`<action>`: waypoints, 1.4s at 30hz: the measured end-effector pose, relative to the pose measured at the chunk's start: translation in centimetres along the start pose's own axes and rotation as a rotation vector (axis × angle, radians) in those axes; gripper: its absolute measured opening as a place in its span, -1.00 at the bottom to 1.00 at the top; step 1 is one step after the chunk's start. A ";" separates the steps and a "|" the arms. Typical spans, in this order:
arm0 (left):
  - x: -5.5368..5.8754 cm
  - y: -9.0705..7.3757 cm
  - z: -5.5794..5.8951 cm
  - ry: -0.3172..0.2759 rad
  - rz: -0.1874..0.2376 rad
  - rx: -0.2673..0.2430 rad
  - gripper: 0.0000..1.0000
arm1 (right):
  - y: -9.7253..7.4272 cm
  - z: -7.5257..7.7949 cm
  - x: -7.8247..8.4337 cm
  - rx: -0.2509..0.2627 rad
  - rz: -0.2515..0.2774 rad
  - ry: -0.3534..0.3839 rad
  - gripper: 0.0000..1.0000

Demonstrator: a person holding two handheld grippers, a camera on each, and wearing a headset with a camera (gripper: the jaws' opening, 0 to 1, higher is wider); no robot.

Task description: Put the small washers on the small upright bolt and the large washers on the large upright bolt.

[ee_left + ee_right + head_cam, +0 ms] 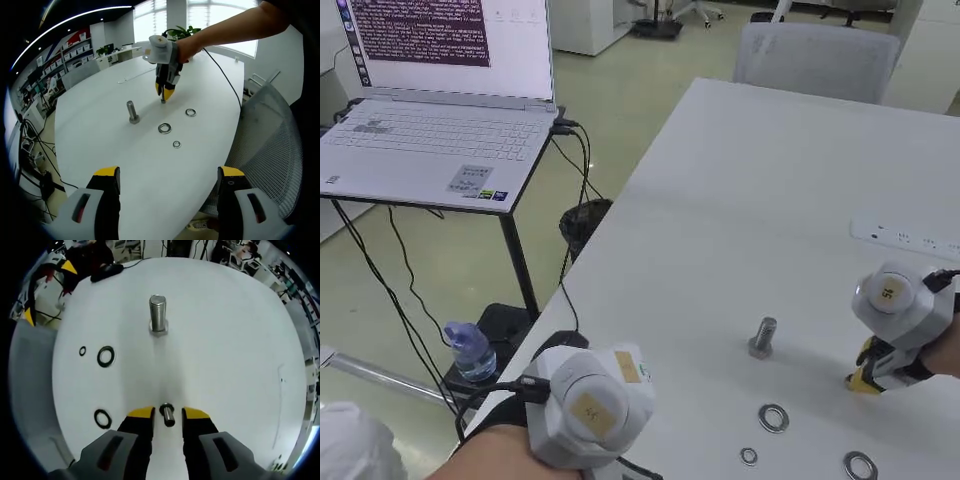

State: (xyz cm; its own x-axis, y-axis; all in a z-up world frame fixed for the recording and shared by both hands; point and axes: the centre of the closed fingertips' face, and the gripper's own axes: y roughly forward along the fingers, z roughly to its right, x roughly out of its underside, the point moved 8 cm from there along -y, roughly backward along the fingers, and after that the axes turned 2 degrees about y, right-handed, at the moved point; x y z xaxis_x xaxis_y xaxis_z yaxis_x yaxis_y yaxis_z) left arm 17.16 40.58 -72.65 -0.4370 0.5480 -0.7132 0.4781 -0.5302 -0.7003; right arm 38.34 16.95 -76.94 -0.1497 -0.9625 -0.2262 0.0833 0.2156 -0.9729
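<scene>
— Currently logging the right gripper: found low over the white table, jaws slightly parted and set either side of the small bolt. Noted a thin gap on each side; not clamped on it.
— Checked against the left gripper view?
— Checked. Saw the yellow tips down at the small bolt, standing upright on the table there.
— And the left gripper?
— Recorded jaws spread wide, gripping nothing. Held near the table edge, well apart from the parts.
— Located the large bolt?
— Located upright on its head, straight ahead of the right gripper's jaws, apart from the small bolt.
— Counted washers?
— Counted three, all flat on the table. Marked one large washer and a small washer side by side, left of the large bolt in the right gripper view. Marked a second large washer just left of the right gripper's jaws.
— Logged anything else?
— Logged from the head view: open laptop on a stand beside the table, water bottle low down under it, power strip on the table beyond the right gripper.
</scene>
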 end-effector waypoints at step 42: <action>-1.2 -0.6 0.0 0.009 0.044 0.005 0.69 | -4.4 -7.5 -4.6 -0.036 0.129 -0.171 -0.40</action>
State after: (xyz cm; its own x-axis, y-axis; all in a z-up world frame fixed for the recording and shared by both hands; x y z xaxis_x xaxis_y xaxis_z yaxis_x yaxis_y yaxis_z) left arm 17.38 40.21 -71.36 -0.4083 0.5300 -0.7432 0.4928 -0.5574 -0.6682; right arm 31.33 21.69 -71.97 0.0298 -0.9398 -0.3405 0.0552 0.3417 -0.9382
